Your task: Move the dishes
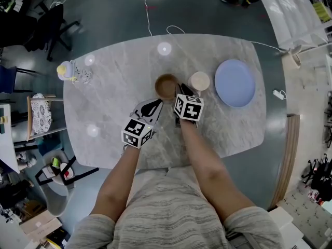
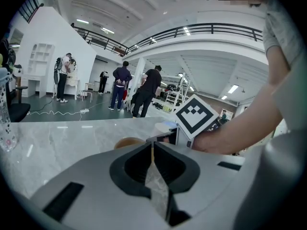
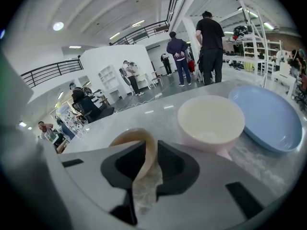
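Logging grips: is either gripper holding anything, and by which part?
Right gripper: the brown bowl, by its near rim, sits between the jaws; whether they press cannot be told. Left gripper: shut, empty.

A brown bowl (image 1: 166, 86), cream bowl (image 1: 199, 81), blue plate (image 1: 235, 83) in a row, table (image 1: 109, 102) bare leftward

You have no readable words, numbers, brands or labels in any view. The only printed marks are black-and-white square patterns on the cubes of your left gripper (image 1: 156, 105) and right gripper (image 1: 181, 89), centre of the head view.
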`<act>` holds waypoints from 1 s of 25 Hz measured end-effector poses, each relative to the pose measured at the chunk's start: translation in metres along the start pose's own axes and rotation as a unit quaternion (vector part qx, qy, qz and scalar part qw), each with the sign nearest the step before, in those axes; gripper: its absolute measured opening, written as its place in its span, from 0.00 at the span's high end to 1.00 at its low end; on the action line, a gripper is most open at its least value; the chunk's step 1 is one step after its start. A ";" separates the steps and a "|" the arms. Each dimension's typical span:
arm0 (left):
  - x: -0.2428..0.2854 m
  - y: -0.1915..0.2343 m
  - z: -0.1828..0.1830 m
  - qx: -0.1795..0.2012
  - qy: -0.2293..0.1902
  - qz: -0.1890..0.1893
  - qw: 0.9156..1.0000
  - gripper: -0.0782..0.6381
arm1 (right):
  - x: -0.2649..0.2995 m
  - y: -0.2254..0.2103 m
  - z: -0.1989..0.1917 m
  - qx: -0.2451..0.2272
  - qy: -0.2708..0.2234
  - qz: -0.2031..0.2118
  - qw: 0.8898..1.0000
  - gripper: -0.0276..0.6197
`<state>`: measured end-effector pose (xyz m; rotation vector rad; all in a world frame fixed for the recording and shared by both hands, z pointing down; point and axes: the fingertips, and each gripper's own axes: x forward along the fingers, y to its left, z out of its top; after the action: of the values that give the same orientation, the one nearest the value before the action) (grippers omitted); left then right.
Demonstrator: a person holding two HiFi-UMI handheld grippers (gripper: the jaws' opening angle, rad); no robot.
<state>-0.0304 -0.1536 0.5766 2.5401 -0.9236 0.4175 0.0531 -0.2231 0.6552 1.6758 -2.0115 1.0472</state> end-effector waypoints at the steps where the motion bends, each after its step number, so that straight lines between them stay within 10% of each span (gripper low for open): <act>1: 0.001 -0.001 0.001 0.000 -0.001 0.000 1.000 0.86 | -0.002 0.001 0.001 -0.009 -0.001 0.002 1.000 0.82; 25: 0.024 -0.058 0.015 -0.005 -0.028 -0.003 1.000 0.86 | -0.101 0.017 0.012 -0.230 -0.056 0.141 0.961 0.84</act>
<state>0.0281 -0.1330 0.5577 2.5574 -0.9349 0.3398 0.0658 -0.1588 0.5753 1.2537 -2.3876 0.5034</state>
